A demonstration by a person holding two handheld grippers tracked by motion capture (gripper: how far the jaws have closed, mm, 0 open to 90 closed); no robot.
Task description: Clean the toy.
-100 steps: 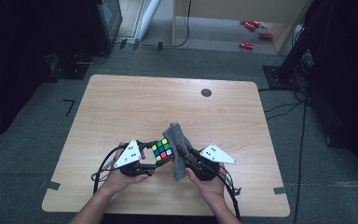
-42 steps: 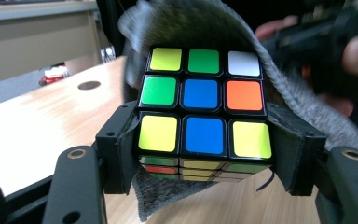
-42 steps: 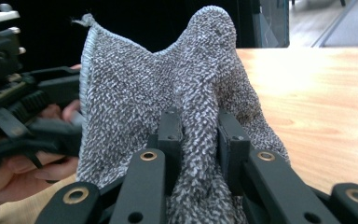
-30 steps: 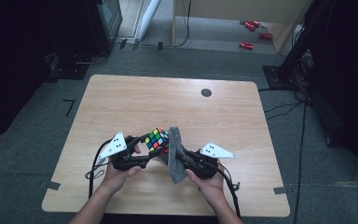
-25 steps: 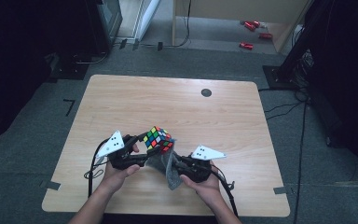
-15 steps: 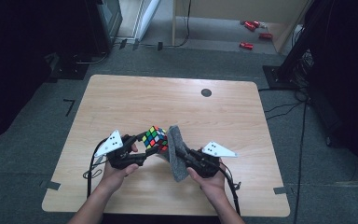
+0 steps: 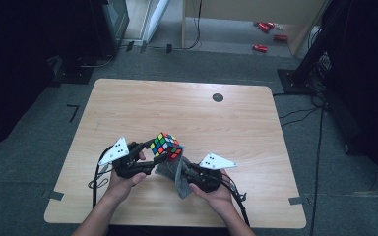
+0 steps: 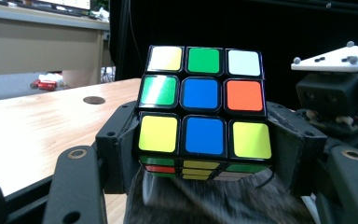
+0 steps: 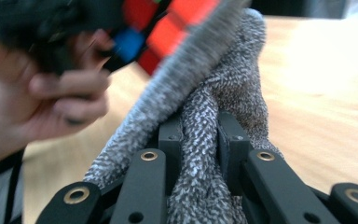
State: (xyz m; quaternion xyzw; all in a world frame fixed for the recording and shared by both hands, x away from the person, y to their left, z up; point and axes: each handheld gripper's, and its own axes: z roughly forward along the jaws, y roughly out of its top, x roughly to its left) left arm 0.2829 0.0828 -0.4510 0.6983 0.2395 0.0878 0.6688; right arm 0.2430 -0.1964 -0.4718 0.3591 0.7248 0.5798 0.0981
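While the left gripper point(image 7: 150, 156) clamps the multicoloured plastic puzzle cube point(image 7: 166, 146) between its two black jaws, the right gripper point(image 7: 186, 173) pinches a bunched grey knitted cloth point(image 7: 177, 174) and presses it against the underside of the cube. The cube sits lifted off the light wooden table point(image 7: 236, 128), near the front edge, between the two hands.

In the left gripper view, the cube point(image 8: 205, 114) faces the camera with a yellow, blue and yellow bottom row, and the cloth point(image 8: 214, 200) lies directly beneath it, touching the lower face. In the right gripper view, the cloth point(image 9: 205, 135) is folded tightly between the closed jaws and its upper edge meets the red tiles of the cube point(image 9: 168, 23).

Half a second earlier, the cloth stands more upright at the right side of the cube. It now sits lower and is tucked under the cube, with the right gripper closer to the left one. This indicates a wiping stroke in progress, with the cloth passing from the side face to the bottom face. The grip of both grippers is unchanged across these frames.

Compared with the earliest frame, the cube is tilted further and the left gripper is angled more steeply toward it.
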